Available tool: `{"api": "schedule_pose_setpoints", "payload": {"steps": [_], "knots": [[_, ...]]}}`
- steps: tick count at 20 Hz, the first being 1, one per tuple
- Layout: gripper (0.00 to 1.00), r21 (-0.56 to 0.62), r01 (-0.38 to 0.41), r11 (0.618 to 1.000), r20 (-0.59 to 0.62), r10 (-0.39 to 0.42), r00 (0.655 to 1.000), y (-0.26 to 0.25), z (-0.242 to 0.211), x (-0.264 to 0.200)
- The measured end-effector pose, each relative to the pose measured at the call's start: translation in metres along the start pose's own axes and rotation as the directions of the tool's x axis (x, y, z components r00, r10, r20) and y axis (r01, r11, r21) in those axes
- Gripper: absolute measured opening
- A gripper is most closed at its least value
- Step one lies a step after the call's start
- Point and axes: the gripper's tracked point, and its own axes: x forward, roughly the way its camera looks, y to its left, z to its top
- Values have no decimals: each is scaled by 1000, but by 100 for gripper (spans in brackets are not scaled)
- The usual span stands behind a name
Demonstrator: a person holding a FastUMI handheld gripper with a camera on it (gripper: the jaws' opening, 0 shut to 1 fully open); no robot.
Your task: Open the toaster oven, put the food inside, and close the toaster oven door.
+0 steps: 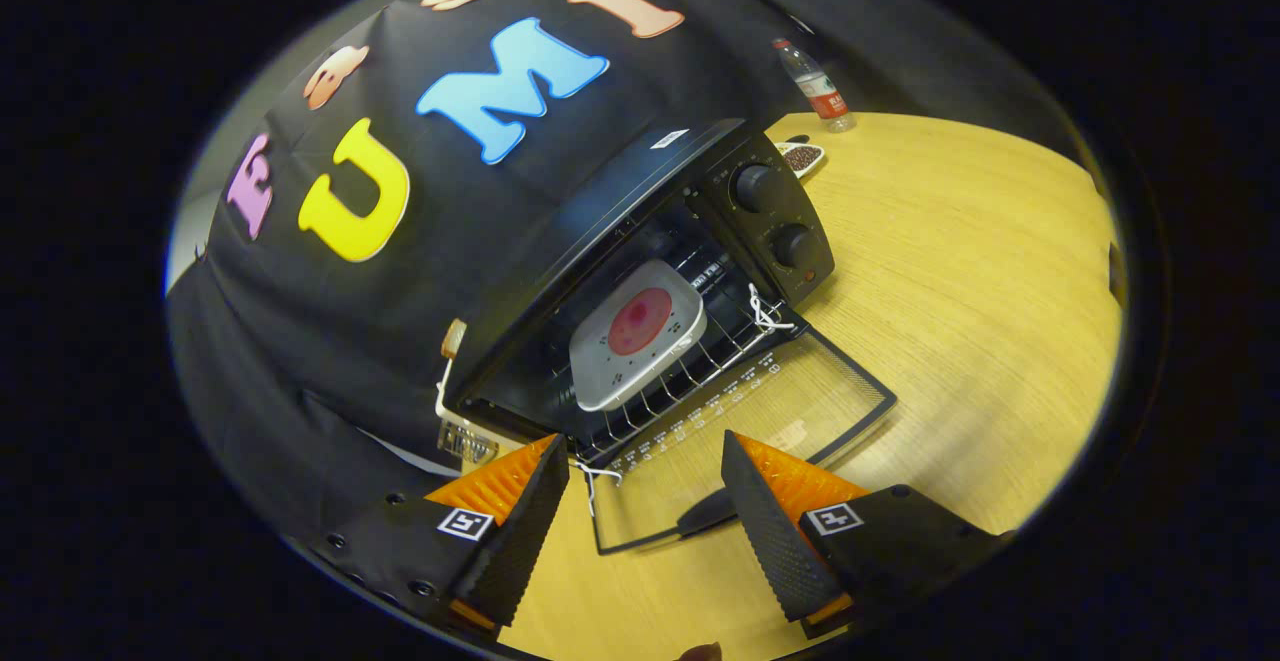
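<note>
A black toaster oven (700, 211) stands on the wooden table (960, 271) with its glass door (750, 431) folded down flat toward me. Inside it, on the wire rack (700, 366), rests a white square plate (637, 334) with a round pink piece of food (640, 321) in its middle. My gripper (645, 466) hovers open just in front of the lowered door, nothing between its fingers. The door's dark handle (706, 513) lies between the two fingers, apart from both. White string loops (766, 314) hang at the door's hinges.
Two round knobs (772, 213) sit on the oven's control panel. Beyond the oven stand a plastic water bottle (818, 87) and a small dish (801, 156) of dark bits. A white utensil with a tan tip (448, 371) leans beside the oven's other side.
</note>
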Motion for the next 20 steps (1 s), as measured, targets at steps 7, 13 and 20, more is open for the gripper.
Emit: {"api": "schedule_pose_setpoints", "payload": {"steps": [7, 13, 20], "knots": [[98, -287, 47, 957, -56, -66, 996, -19, -30, -12], [98, -487, 89, 869, -120, -168, 978, -39, -55, -9], [98, -559, 98, 823, -227, -266, 937, -59, -81, 7]]}}
